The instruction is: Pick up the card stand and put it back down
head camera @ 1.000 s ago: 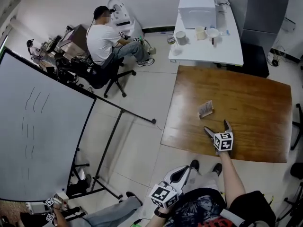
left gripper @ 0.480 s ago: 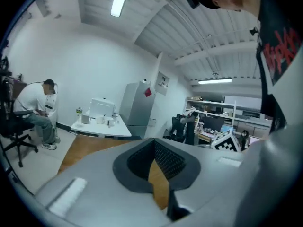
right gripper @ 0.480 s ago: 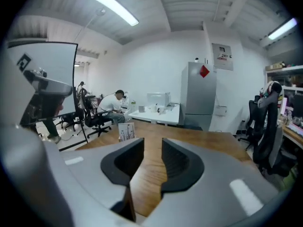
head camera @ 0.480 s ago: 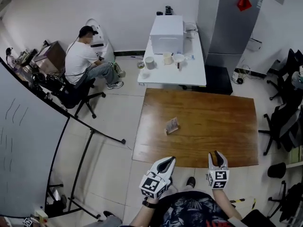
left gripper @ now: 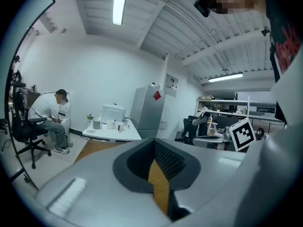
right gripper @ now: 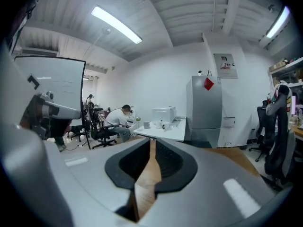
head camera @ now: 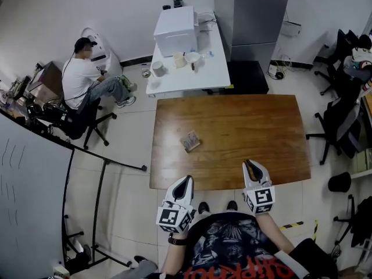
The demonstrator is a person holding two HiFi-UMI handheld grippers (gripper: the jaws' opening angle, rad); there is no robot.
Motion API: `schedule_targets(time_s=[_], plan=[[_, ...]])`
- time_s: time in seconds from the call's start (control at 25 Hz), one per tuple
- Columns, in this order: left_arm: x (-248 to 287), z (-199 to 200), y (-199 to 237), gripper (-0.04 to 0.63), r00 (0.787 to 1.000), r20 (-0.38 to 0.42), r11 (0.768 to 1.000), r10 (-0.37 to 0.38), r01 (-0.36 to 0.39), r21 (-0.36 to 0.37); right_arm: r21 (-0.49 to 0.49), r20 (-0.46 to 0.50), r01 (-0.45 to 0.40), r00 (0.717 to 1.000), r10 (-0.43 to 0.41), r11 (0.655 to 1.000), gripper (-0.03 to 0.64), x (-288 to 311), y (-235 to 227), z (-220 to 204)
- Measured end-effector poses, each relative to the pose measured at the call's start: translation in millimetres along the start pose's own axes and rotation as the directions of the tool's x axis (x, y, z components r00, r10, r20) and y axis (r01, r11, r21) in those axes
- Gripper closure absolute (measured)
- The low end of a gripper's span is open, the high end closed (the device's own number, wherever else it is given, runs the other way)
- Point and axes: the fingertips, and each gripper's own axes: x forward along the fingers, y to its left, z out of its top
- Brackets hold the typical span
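The card stand [head camera: 189, 140], a small tilted holder with a card in it, rests on the brown wooden table [head camera: 256, 127], left of its middle. Both grippers hover at the table's near edge, well short of the stand. My left gripper [head camera: 186, 179] is below and just left of the stand, with its jaws shut and nothing in them. My right gripper [head camera: 249, 163] is further right, jaws shut and empty. In the left gripper view the left gripper [left gripper: 154, 144] points along the table. In the right gripper view the right gripper [right gripper: 152, 144] does the same.
A white table [head camera: 212, 74] with a white box [head camera: 175, 23] and cups abuts the far edge, beside a grey cabinet [head camera: 250, 10]. A person [head camera: 78, 77] sits at the far left. A whiteboard on a stand [head camera: 29, 185] fills the left; office chairs [head camera: 340, 124] stand at right.
My right gripper drew back from near the card stand to the table's near edge and its jaws closed. The left gripper rose to the table edge. The view swung so the table is centred.
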Motion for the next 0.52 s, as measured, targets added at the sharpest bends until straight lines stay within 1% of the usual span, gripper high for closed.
schedule_targets(time_s=[0.2,0.28,0.4,0.52], plan=[[6,-4,-17,0.592,1.0,-0.007,1.0,0.005,-0.006,-0.025,0.047,0.043,-0.07,0.997,0.068,0.996,0.615,-12,1,10],[7,-6,-19,0.592,1.0,-0.007,0.999,0.006,-0.006,-0.035,0.05,0.048,-0.076,0.996,0.074,0.996,0.615,-15,1,10],[9,-8,-23,0.592,1.0,-0.012,0.999,-0.007,0.006,-0.04,0.029,0.071,-0.092,0.993,0.089,0.995,0.615,-19,2,12],[13,-9,-28,0.592,1.0,-0.017,0.999,-0.019,0.018,-0.046,-0.025,0.094,-0.123,0.988,0.125,0.992,0.615,-19,6,16]])
